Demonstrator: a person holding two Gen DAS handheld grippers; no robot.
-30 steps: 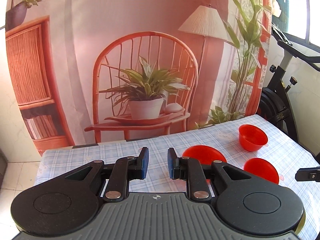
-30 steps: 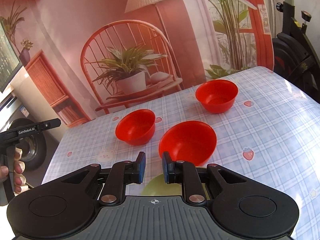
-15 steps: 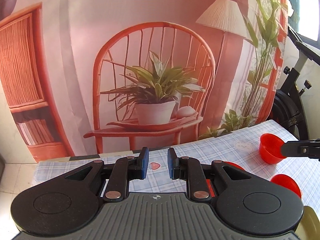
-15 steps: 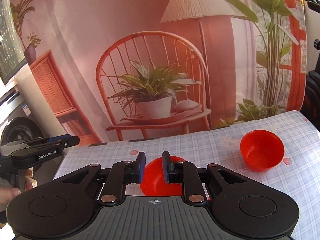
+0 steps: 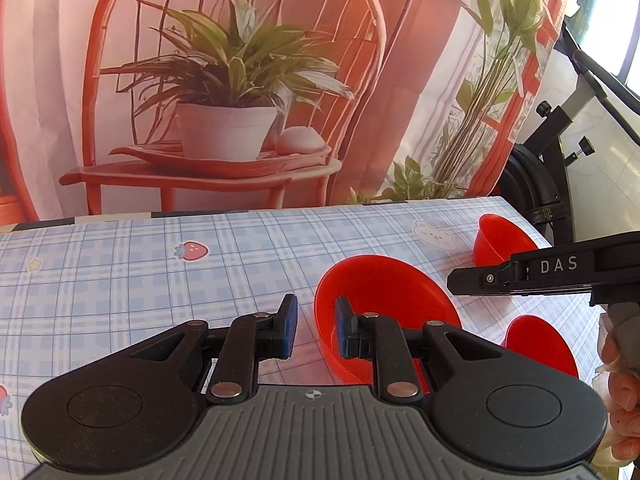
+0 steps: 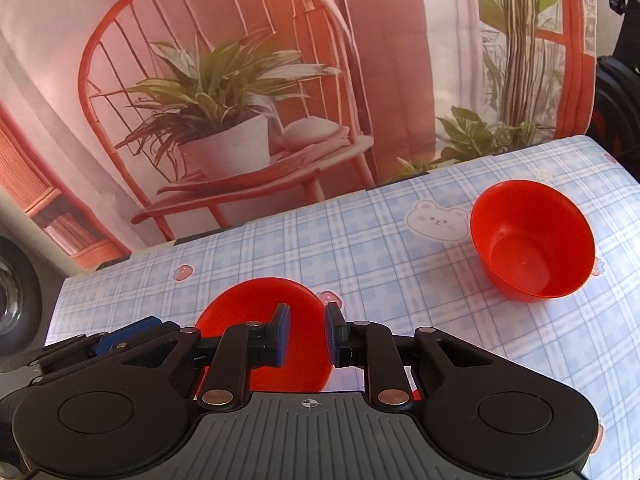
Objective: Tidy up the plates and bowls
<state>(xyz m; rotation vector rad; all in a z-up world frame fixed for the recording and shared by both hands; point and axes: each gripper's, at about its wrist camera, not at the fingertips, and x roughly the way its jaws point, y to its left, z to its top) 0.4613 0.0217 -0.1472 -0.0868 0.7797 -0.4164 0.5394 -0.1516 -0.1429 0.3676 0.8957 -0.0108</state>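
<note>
Reaching down to the checked tablecloth (image 5: 120,276), the left gripper (image 5: 313,330) has its jaws a little apart with nothing between them. Its right finger pokes over the rim of the wide red bowl (image 5: 384,292). The right gripper (image 6: 304,334) hangs over the same bowl, jaws a little apart too. A deep red bowl (image 6: 532,240) sits well apart, by the far edge. Slide one finger inside the rim, one outside, then squeeze gently so it does not tip

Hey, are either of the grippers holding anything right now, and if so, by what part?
Nothing is held. The left gripper and the right gripper both have a bare gap between their jaws, hovering over the red bowl without gripping it.
</note>
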